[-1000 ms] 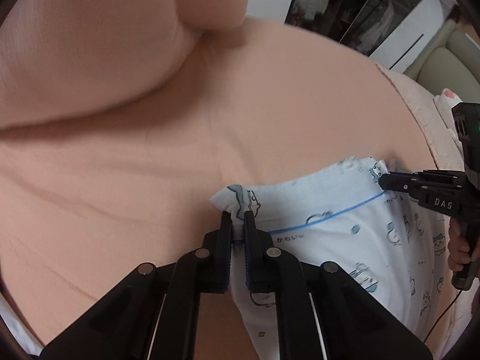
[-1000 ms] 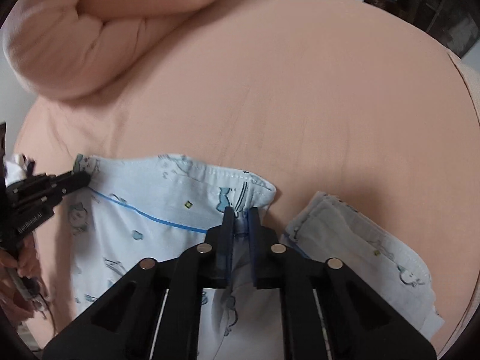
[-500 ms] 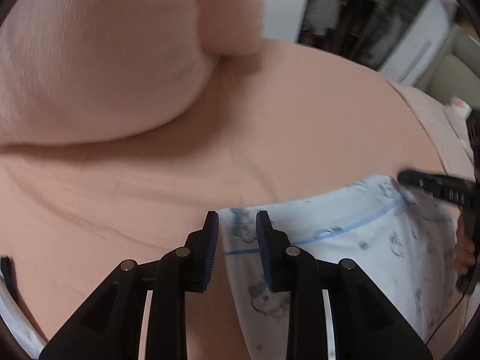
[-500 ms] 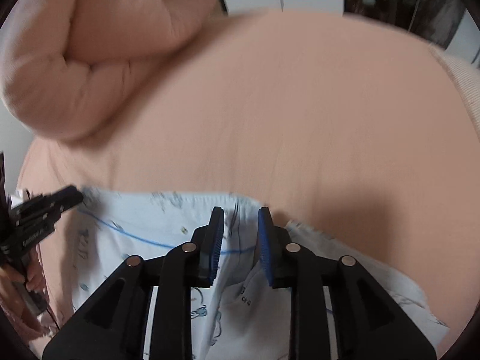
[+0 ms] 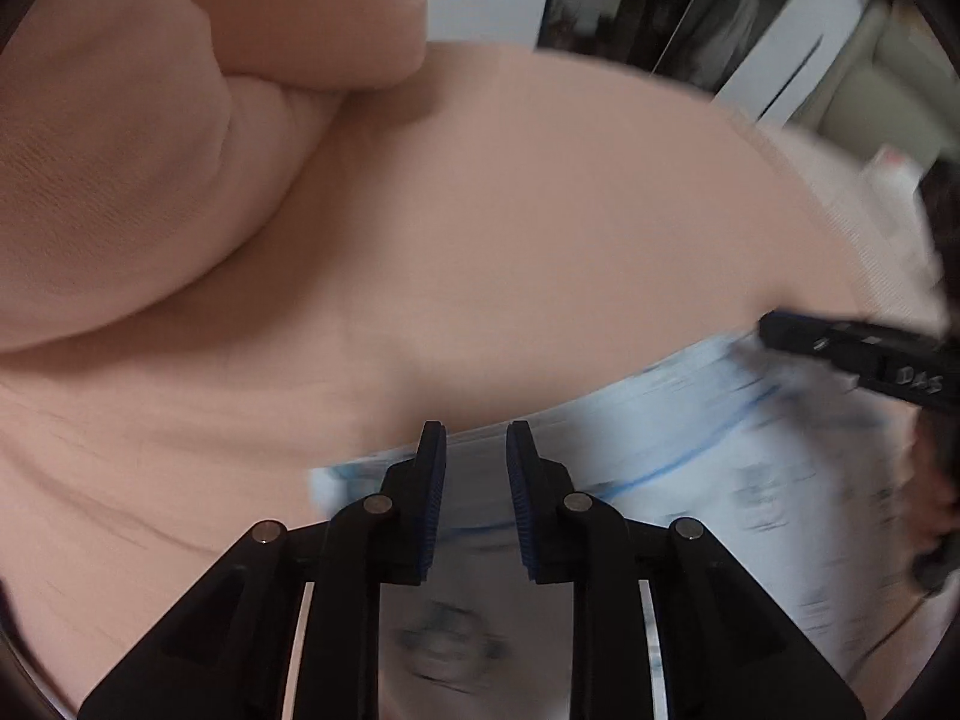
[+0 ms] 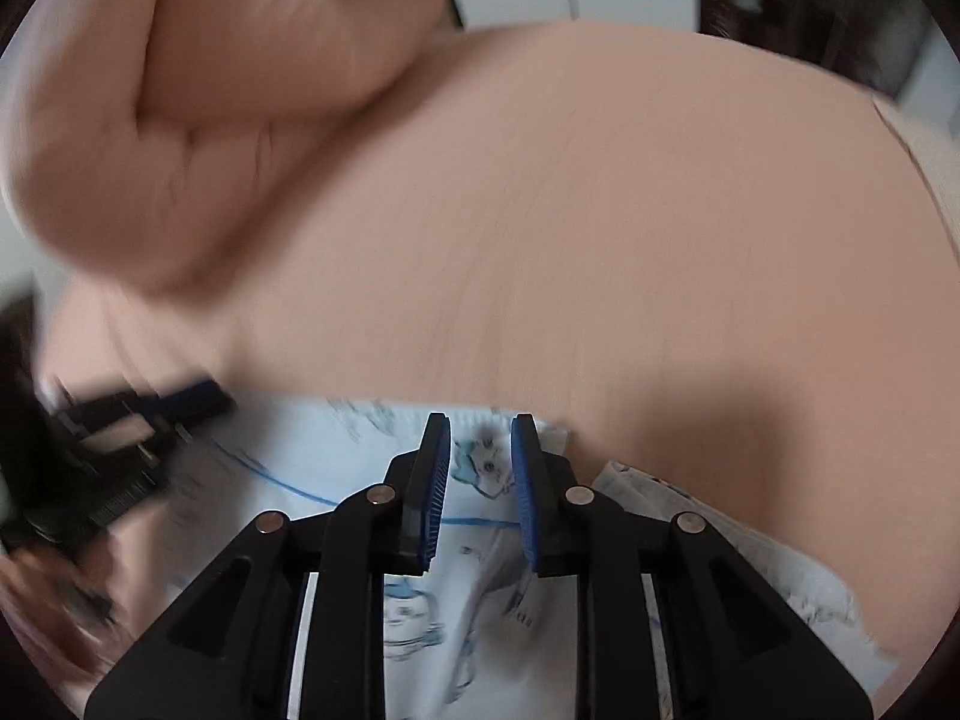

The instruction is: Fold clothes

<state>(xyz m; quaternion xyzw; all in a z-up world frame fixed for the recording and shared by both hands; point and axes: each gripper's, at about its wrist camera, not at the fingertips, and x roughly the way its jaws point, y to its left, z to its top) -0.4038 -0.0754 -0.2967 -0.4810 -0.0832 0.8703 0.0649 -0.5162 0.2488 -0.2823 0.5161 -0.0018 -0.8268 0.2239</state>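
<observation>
**A:** Closest to the left camera?

**B:** Left gripper, pads parted by a narrow gap, just been closing a little, clamped on nothing. Showed through the gap: pale blue printed garment, spread flat on the peach sheet, unpinched.

**A:** And on the right?

**B:** Much the same. Right gripper, narrowly apart, also just been closing slightly, hovering over the garment's top hem near its right corner. Pressed on no cloth.

**A:** Beside that?

**B:** Lay just right of the garment: a second folded piece, same pale print.

**A:** Across the cloth?

**B:** Pointed at the garment's far corner from each side, each gripper in the other's view, blurred.

**A:** Further back?

**B:** Bare sheet, then a rolled peach duvet bunched at the far left. Beyond that, too blurred to tell.
</observation>
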